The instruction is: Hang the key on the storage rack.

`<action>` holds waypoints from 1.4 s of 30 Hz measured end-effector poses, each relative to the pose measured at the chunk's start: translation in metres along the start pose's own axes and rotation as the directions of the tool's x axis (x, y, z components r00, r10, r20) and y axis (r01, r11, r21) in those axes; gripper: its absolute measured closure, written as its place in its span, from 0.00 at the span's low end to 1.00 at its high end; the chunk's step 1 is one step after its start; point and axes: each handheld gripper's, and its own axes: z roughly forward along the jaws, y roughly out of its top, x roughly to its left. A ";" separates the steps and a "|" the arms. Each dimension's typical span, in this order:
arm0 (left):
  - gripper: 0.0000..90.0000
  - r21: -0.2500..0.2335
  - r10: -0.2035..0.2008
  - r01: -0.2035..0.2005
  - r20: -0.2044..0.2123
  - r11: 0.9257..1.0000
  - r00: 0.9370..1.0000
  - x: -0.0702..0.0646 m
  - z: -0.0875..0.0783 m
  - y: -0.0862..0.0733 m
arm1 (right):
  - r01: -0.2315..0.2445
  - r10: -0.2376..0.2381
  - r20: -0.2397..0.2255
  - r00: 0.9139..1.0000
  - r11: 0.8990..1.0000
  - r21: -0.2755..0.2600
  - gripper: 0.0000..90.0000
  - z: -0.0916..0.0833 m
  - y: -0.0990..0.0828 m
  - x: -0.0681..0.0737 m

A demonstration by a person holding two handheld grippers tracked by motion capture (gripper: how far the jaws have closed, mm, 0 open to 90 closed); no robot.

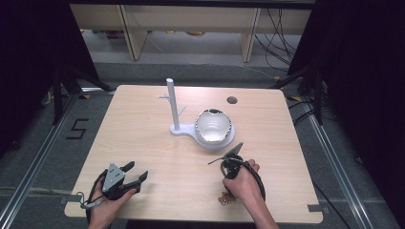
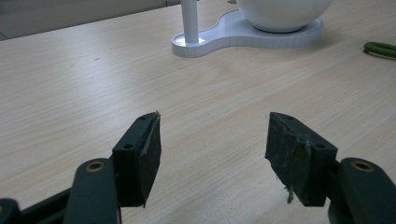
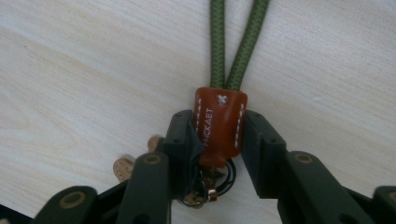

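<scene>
A keychain lies on the table (image 1: 143, 124) near its front right edge: a brown leather tab (image 3: 219, 140) on a green cord loop (image 3: 233, 42), with metal rings below the tab. My right gripper (image 3: 220, 123) is shut on the tab, one pad against each side. In the high view that gripper (image 1: 229, 191) points down under the person's hand, with the keychain's brown bits (image 1: 224, 199) beside it. My left gripper (image 1: 138, 170) rests at the front left, open (image 2: 212, 140), with nothing between its pads. An end of the green cord (image 2: 380, 49) lies far to its right.
A white stand with an upright post (image 1: 171, 102) sits mid-table, and a white bowl (image 1: 213, 126) rests on its round base. A small cable hole (image 1: 232, 100) lies behind them. The table's front edge is close to both hands.
</scene>
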 end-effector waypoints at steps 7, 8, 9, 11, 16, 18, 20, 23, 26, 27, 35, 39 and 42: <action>0.39 -0.003 -0.001 0.001 -0.003 1.000 1.000 0.000 0.000 0.000 | 0.019 -0.020 -0.051 0.999 0.999 -0.028 0.76 -0.001 -0.005 -0.006; 0.39 -0.003 -0.001 0.001 -0.003 1.000 1.000 0.000 0.000 0.000 | 0.019 -0.020 -0.051 0.999 0.999 -0.028 0.76 -0.001 -0.005 -0.006; 0.39 0.002 -0.001 0.001 -0.004 1.000 1.000 0.000 -0.001 0.000 | 0.023 -0.025 -0.055 0.998 0.999 -0.036 0.76 -0.001 -0.006 -0.007; 0.39 0.001 -0.003 0.003 -0.004 1.000 1.000 0.000 -0.001 0.000 | 0.027 -0.032 -0.052 0.998 0.996 -0.084 0.76 -0.004 -0.011 -0.009; 0.39 -0.002 0.000 0.000 -0.005 1.000 1.000 0.000 -0.001 0.000 | 0.062 -0.070 -0.050 0.996 0.988 -0.141 0.76 -0.007 -0.016 -0.015; 0.39 -0.001 -0.002 0.002 -0.006 1.000 1.000 0.000 -0.001 0.000 | 0.048 -0.058 -0.061 0.996 0.985 -0.167 0.76 -0.009 -0.021 -0.016; 0.39 -0.002 -0.001 0.001 -0.007 1.000 1.000 0.000 -0.001 0.000 | 0.030 -0.047 -0.086 0.995 0.981 -0.191 0.76 -0.011 -0.025 -0.016; 0.39 -0.002 -0.005 0.005 -0.008 1.000 1.000 0.000 0.000 0.000 | 0.030 -0.055 -0.094 0.994 0.969 -0.245 0.76 -0.012 -0.032 -0.018; 0.39 0.002 0.000 0.000 -0.013 1.000 1.000 -0.001 0.000 0.000 | 0.056 -0.092 -0.108 0.990 0.953 -0.299 0.76 -0.011 -0.036 -0.021; 0.39 0.001 -0.003 0.003 -0.011 1.000 1.000 -0.001 0.000 0.000 | 0.033 -0.087 -0.148 0.985 0.941 -0.337 0.76 -0.011 -0.039 -0.021; 0.39 0.001 -0.005 0.005 -0.014 1.000 1.000 -0.001 -0.001 0.000 | 0.066 -0.179 -0.187 0.966 0.870 -0.489 0.76 -0.010 -0.053 -0.026; 0.39 -0.002 -0.016 0.016 -0.016 1.000 1.000 -0.001 -0.001 0.000 | 0.080 -0.252 -0.235 0.939 0.823 -0.563 0.76 -0.009 -0.056 -0.028; 0.38 -0.011 -0.022 0.022 -0.014 1.000 1.000 -0.001 -0.002 -0.001 | 0.080 -0.269 -0.217 0.938 0.781 -0.620 0.76 -0.006 -0.057 -0.027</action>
